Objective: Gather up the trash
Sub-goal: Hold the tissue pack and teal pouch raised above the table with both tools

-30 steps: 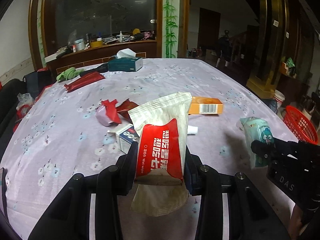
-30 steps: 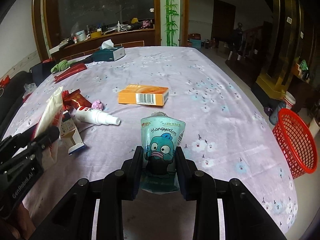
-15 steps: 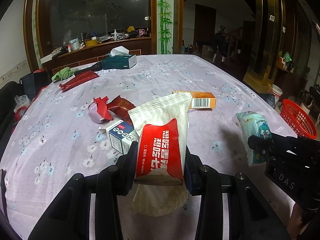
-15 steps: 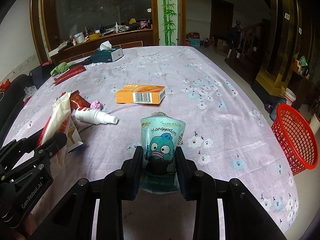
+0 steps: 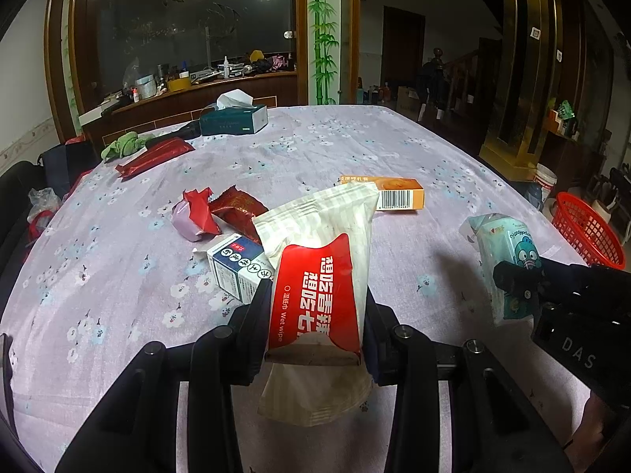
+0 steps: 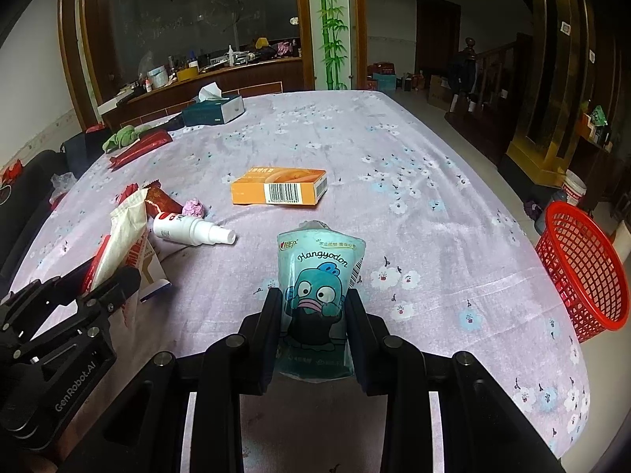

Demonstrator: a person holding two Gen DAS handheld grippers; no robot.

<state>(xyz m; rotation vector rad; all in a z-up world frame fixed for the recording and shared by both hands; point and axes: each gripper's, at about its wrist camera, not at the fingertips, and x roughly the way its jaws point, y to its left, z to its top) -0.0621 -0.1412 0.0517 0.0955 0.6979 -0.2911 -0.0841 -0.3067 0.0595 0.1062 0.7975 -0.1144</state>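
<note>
My left gripper [image 5: 315,307] is shut on a red and white wet wipe pack [image 5: 319,276] and holds it above the table's near edge; it also shows in the right wrist view [image 6: 126,244]. My right gripper [image 6: 313,307] is shut on a teal Hangyodon pouch [image 6: 319,276], which also shows in the left wrist view [image 5: 504,260]. A red mesh basket [image 6: 583,272] stands on the floor to the right of the table. An orange box [image 6: 280,187], a white spray bottle [image 6: 189,228], a small blue and white box [image 5: 236,268] and red wrappers [image 5: 221,213] lie on the purple tablecloth [image 6: 414,165].
A tissue box [image 5: 234,118], a long red packet [image 5: 154,155] and a green cloth [image 5: 122,146] lie at the table's far left. A cluttered wooden sideboard [image 5: 189,90] stands behind. A white bucket [image 6: 574,193] sits on the floor beyond the basket.
Both grippers have drawn back toward the table's near edge and a little higher, each still holding its item. Nothing on the table has moved.
</note>
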